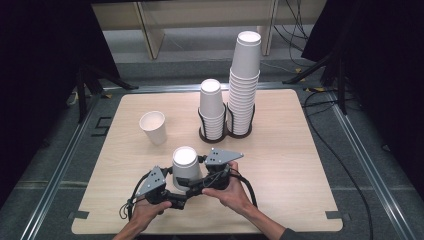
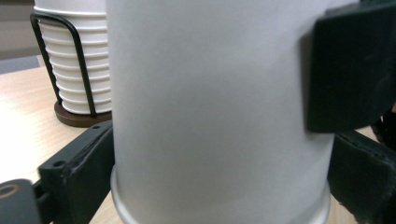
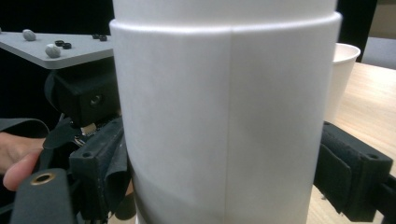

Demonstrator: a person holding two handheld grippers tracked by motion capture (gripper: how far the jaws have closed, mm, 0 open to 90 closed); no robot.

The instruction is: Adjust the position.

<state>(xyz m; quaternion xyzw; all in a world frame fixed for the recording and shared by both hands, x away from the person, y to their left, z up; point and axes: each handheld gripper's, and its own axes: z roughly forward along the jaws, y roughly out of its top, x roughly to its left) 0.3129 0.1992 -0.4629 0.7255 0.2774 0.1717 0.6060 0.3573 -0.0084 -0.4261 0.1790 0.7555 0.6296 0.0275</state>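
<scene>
An upside-down white paper cup [image 1: 186, 162] stands near the table's front edge. My left gripper [image 1: 175, 184] reaches it from the left and my right gripper [image 1: 200, 176] from the right. In the left gripper view, the cup [image 2: 215, 102] sits between my jaws, which press its sides just above the rolled rim, and a black jaw of the other gripper [image 2: 352, 70] lies against its right side. In the right gripper view, both jaws hug the cup [image 3: 224, 121]; a ridge circles it near the top. The left gripper's grey plate [image 3: 56, 44] is beyond it.
An upright paper cup [image 1: 153, 127] stands to the left of centre. A black wire holder [image 1: 220, 134] carries a short cup stack [image 1: 212, 107] and a tall one [image 1: 244, 85] toward the back. Cables trail across the floor at right.
</scene>
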